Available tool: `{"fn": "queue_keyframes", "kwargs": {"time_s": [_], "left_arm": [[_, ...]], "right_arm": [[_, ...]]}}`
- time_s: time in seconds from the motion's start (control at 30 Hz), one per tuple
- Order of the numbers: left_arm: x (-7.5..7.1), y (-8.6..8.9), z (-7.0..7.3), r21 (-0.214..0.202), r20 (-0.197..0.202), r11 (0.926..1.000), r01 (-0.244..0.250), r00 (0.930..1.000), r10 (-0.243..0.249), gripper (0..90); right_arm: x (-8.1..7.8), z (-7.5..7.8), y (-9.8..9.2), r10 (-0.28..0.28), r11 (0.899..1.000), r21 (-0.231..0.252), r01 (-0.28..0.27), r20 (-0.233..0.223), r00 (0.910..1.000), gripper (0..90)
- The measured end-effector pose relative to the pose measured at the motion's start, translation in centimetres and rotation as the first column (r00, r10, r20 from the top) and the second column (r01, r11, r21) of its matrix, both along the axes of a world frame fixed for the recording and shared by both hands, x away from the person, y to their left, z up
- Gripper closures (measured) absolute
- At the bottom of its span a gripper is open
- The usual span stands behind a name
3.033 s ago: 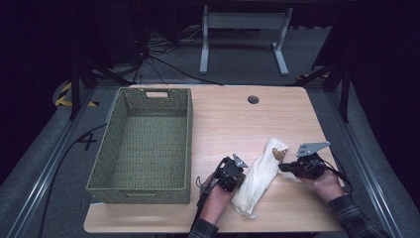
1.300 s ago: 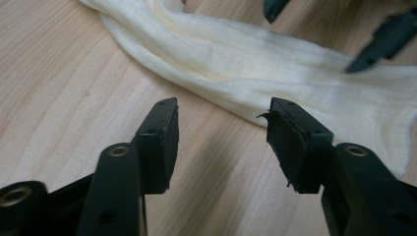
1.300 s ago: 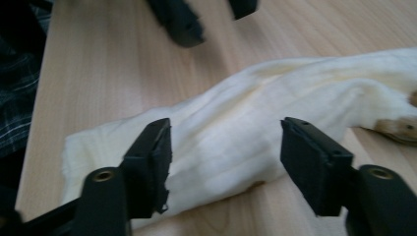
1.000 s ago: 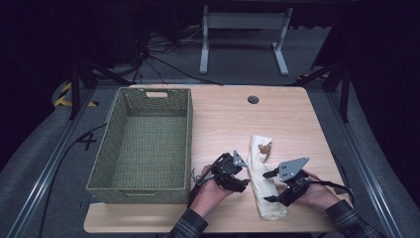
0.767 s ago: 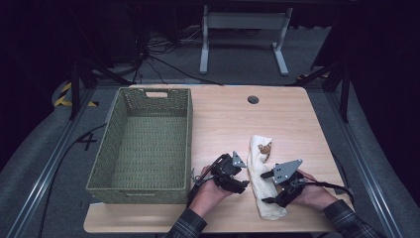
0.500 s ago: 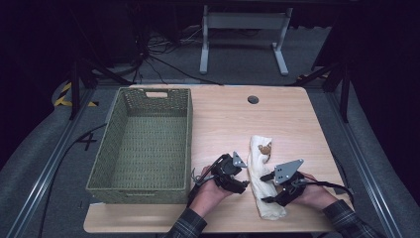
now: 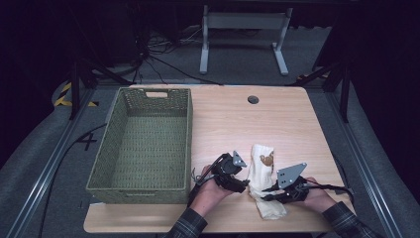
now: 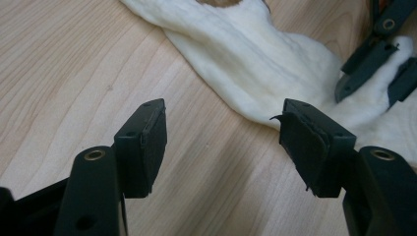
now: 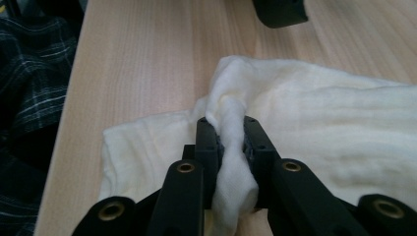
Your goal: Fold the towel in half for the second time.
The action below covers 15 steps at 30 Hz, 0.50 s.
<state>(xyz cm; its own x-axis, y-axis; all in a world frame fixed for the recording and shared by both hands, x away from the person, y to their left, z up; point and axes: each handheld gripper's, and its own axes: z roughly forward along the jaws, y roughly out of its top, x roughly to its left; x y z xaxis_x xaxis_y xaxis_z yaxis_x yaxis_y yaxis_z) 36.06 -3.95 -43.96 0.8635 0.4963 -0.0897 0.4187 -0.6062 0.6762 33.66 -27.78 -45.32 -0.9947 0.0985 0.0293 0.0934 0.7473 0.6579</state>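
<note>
Wood-grain table (image 7: 277,124) with rounded corners stands on a grey carpeted floor (image 7: 39,163) in a dark room; cables (image 7: 158,62) trail over the carpet behind it, beside the 2 feet of a grey metal stand (image 7: 242,29). A small round hole (image 7: 253,99) sits near the table's far edge. On the left half lies a green woven basket (image 7: 101,168), long side running from near to far.

The cream cloth (image 7: 260,171) lies on the near right part of the table, well apart from the basket's wall. Its long axis runs near to far, leaning slightly: the far end carries a brown print (image 7: 266,159), the near end reaches almost to the table's front edge.

The right gripper (image 9: 230,140) has just been closing, and its jaws now pinch a raised fold of the cloth near the near end; in the right gripper view the fabric bulges up between the pads. The left gripper (image 8: 221,132) hovers low over bare wood just beside the cloth's left edge, its jaws spread apart with nothing between them. A plaid sleeve (image 7: 190,225) enters from the bottom.
</note>
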Motion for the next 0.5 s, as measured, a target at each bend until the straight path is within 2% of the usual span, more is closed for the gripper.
{"fn": "queue_keyframes", "kwargs": {"time_s": [0.1,0.27,0.33,0.43,0.5], "left_arm": [[0.1,-0.2,0.2,0.0,0.007,1.0,0.002,1.0,-0.002,35.6],[0.4,-0.5,0.9,-0.002,0.027,1.0,0.007,0.9996,-0.007,35.5],[0.6,-0.7,1.1,-0.015,0.033,0.9998,0.013,0.9994,-0.013,35.2],[1.1,-1.3,1.5,0.004,0.036,0.9995,0.032,0.9988,-0.032,34.7],[1.5,-1.8,1.8,-0.008,0.044,0.9991,0.042,0.9982,-0.042,34.4]], "right_arm": [[-0.5,0.1,0.0,0.019,1.0,0.003,-0.019,-0.013,0.9997,81.2],[-1.6,0.6,0.0,0.035,0.999,0.036,-0.034,-0.036,0.9987,81.4],[-2.1,0.7,0.1,0.04,0.999,0.029,-0.039,-0.03,0.9988,81.3],[-2.8,0.9,0.3,0.05,0.998,0.033,-0.049,-0.028,0.9984,81.3],[-3.1,0.9,0.3,0.051,0.998,0.041,-0.05,-0.035,0.9981,81.3]]}}
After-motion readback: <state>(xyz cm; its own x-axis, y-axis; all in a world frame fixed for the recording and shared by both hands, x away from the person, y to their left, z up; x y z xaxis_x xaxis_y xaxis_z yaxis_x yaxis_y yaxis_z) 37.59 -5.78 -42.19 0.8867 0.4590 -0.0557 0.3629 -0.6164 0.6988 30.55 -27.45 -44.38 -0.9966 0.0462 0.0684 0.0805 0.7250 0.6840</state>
